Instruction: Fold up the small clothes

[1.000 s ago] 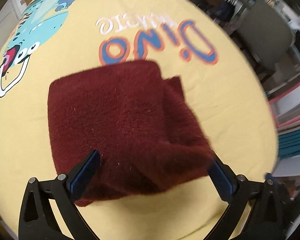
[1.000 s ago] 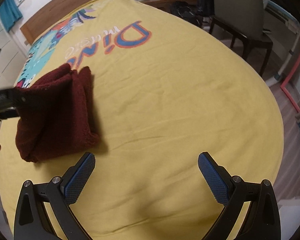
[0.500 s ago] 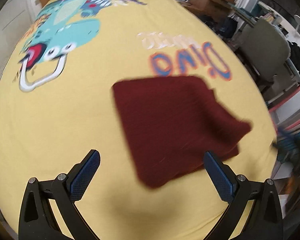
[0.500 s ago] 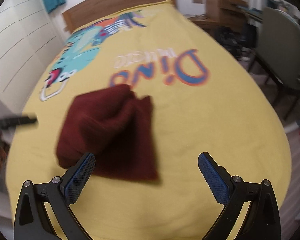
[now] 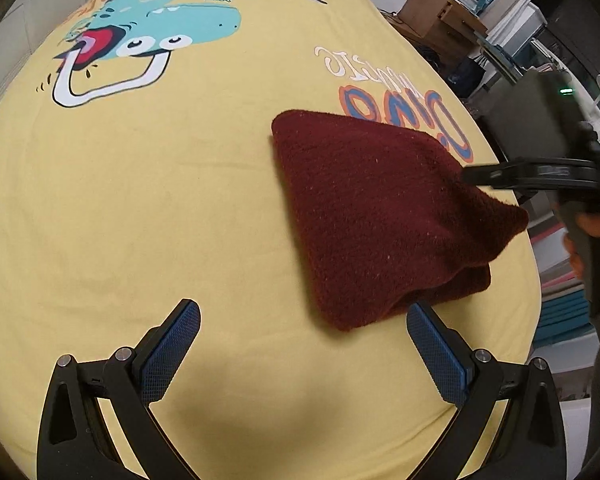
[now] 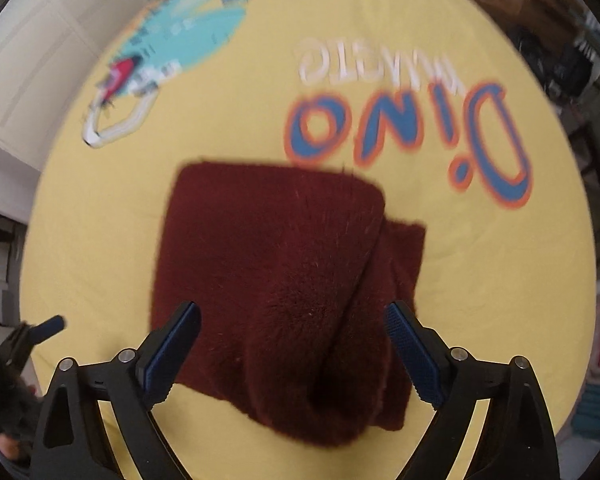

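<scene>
Fuzzy maroon knit garment (image 6: pixel 284 280) on smooth matt cotton bedsheet (image 5: pixel 140 200)

We see one garment: a dark maroon fuzzy knit (image 5: pixel 380 216), folded into a thick, roughly square bundle w/ several layers. It lies on the yellow bed cover (image 5: pixel 140 200), just below the blue-orange "Dino" lettering (image 6: pixel 412 136), top edge touching the print. One side shows a loose flap stepping out from under the top layer; near corner bulges, rounded. Surface is nappy, flecked w/ lint.

Black forked tongs (image 5: pixel 302 354), blue cross-hatched pads (image 5: pixel 172 346), silver screws at the pivots, green indicator light
</scene>
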